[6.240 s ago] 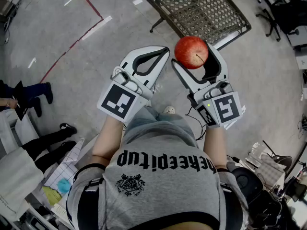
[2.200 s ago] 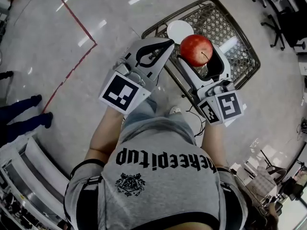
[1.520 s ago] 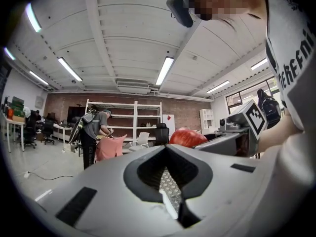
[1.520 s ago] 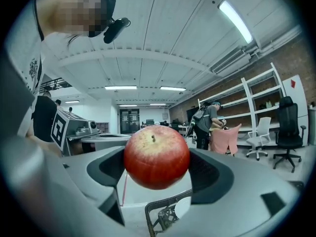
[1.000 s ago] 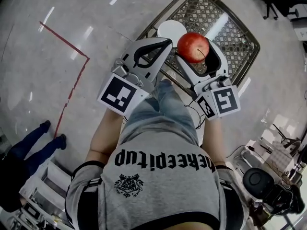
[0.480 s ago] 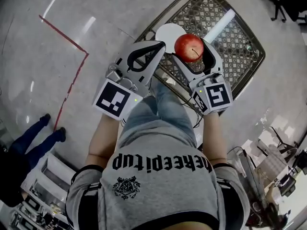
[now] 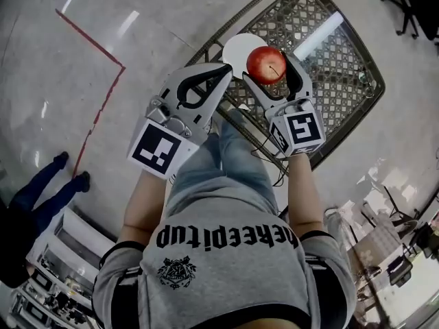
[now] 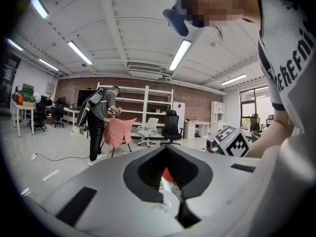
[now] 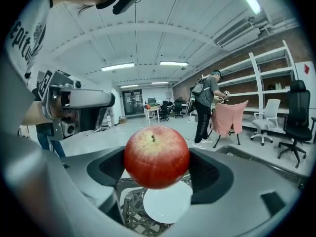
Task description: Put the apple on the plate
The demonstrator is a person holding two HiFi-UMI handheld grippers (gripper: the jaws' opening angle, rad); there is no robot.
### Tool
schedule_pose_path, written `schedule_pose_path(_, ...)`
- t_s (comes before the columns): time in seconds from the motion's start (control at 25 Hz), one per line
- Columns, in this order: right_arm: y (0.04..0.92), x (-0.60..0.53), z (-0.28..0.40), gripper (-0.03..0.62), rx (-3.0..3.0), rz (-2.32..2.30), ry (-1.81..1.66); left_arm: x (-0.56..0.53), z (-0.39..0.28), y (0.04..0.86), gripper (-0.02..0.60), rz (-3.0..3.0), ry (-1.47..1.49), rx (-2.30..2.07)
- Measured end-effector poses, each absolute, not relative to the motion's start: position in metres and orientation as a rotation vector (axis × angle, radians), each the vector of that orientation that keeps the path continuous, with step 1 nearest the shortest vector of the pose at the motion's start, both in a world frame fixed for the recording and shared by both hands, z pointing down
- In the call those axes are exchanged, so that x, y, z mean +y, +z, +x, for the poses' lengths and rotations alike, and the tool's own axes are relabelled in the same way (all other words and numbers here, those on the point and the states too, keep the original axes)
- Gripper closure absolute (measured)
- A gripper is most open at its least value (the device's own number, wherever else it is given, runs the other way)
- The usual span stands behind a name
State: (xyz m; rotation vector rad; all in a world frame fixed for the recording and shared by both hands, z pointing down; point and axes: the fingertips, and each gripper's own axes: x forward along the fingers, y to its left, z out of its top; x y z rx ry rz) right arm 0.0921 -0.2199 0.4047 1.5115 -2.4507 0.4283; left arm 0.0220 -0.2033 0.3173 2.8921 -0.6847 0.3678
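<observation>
A red apple (image 7: 267,64) (image 9: 156,156) is clamped between the jaws of my right gripper (image 7: 268,65) (image 9: 156,162), stem up. It hangs just above a small white plate (image 7: 239,47) (image 9: 167,205) that lies on a dark wicker-topped table (image 7: 321,60). My left gripper (image 7: 227,68) (image 8: 168,149) is held beside the right one, to its left, shut with its tips together and nothing in it. Through its jaw gap the left gripper view shows a sliver of the apple (image 8: 168,175) and the plate (image 8: 171,194).
The table's metal frame (image 7: 226,26) runs under both grippers. A red tape line (image 7: 96,112) marks the shiny floor at left. A person (image 8: 100,120) stands by white shelves and office chairs. Shelving and clutter sit at lower left and lower right.
I have walked up to the wicker table; both grippers moved forward over its near edge, and the apple now hangs beside and above the white plate. The grip is unchanged.
</observation>
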Motion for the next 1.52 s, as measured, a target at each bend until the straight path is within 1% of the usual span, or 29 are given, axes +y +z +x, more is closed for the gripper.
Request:
schedule_pose_path(0.44,0.461,-0.237,0.091,0.189,-2.415,1.44,0.545,-0.206,0.015,0.332,0.568,2.888,0.409,-0.714)
schedule_pose_path(0.76,0.514,-0.244,0.094,0.189,-2.374,1.415,0.615,-0.211,0.013,0.366,0.568,2.861,0.443,-0.74)
schedule_pose_path(1.52,0.576,-0.261,0.085,0.189,-2.292,1.324,0.673,-0.224,0.005,0.38,0.568,2.848,0.445,-0.782)
